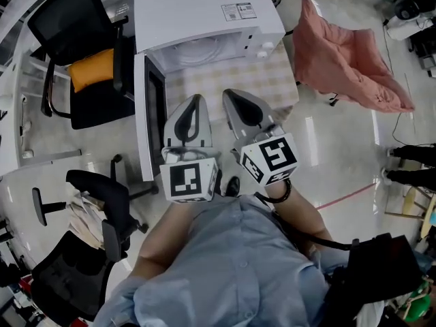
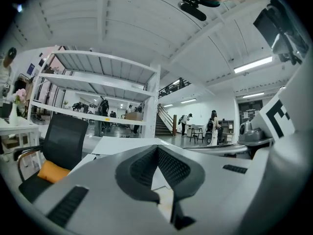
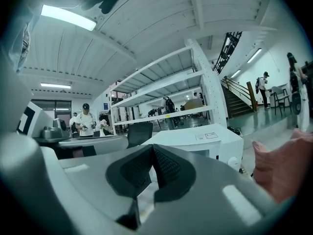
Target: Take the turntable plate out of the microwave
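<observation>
Whitish round turntable plate [image 1: 198, 51] lies flat inside the open microwave [image 1: 197, 5].

Even, bright overhead light from ceiling strip lamps [image 3: 68, 17]; floor [image 1: 340, 155] showed soft glare. Heavy fisheye warp, dark vignetted corners, near jaws blurred.

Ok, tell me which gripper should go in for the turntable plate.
Left, marginally: the left gripper lines up with the turntable plate in the open microwave; the right gripper sits off to its side. Both are shut.
</observation>
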### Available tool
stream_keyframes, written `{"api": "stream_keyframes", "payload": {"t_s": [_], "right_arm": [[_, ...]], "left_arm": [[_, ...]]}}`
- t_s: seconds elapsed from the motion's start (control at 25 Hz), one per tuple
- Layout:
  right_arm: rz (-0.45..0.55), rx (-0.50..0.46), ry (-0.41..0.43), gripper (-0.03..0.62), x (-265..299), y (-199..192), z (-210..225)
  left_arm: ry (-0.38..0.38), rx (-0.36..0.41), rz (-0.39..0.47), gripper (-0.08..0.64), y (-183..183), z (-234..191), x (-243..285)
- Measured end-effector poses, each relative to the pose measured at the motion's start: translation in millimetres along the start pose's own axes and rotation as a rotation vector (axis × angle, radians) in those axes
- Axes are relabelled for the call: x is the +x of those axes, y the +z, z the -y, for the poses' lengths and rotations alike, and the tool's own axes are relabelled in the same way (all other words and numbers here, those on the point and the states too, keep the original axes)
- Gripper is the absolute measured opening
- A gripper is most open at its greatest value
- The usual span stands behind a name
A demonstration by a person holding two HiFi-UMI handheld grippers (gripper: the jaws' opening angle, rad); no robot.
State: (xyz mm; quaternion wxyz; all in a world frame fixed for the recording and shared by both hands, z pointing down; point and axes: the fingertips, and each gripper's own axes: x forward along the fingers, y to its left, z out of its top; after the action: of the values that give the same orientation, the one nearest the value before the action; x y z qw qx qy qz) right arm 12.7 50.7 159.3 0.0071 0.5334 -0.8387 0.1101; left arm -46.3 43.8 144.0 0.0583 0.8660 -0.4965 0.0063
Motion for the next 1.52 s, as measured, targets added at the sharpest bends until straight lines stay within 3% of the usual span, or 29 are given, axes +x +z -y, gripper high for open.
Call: {"api": "stream_keyframes", "payload": {"t_s": [0.36,0.64,0.76,1.12,1.52], "right_arm": [[-0.007,-0.043,-0.005,0.000,57.7,18.5,4.0],[-0.008,-0.049,-0.007,0.000,76.3,22.6,16.0],[-0.009,-0.049,-0.002,0.000,81.0,24.3,21.6],[-0.018,-0.041,0.064,0.000,108.2,16.8,48.2],[-0.056,0.011,0.137,0.000,132.5,-18.3,73.2]], "left_arm": [[-0.005,-0.033,0.022,0.004,9.3,-44.1,39.5],[-0.010,-0.040,-0.015,0.004,-1.0,-52.5,57.8],[-0.005,-0.045,0.010,0.003,7.5,-53.1,65.7],[0.070,-0.033,0.045,0.005,4.5,-59.0,97.4],[0.153,0.001,0.000,0.005,-36.6,-65.2,123.3]]}}
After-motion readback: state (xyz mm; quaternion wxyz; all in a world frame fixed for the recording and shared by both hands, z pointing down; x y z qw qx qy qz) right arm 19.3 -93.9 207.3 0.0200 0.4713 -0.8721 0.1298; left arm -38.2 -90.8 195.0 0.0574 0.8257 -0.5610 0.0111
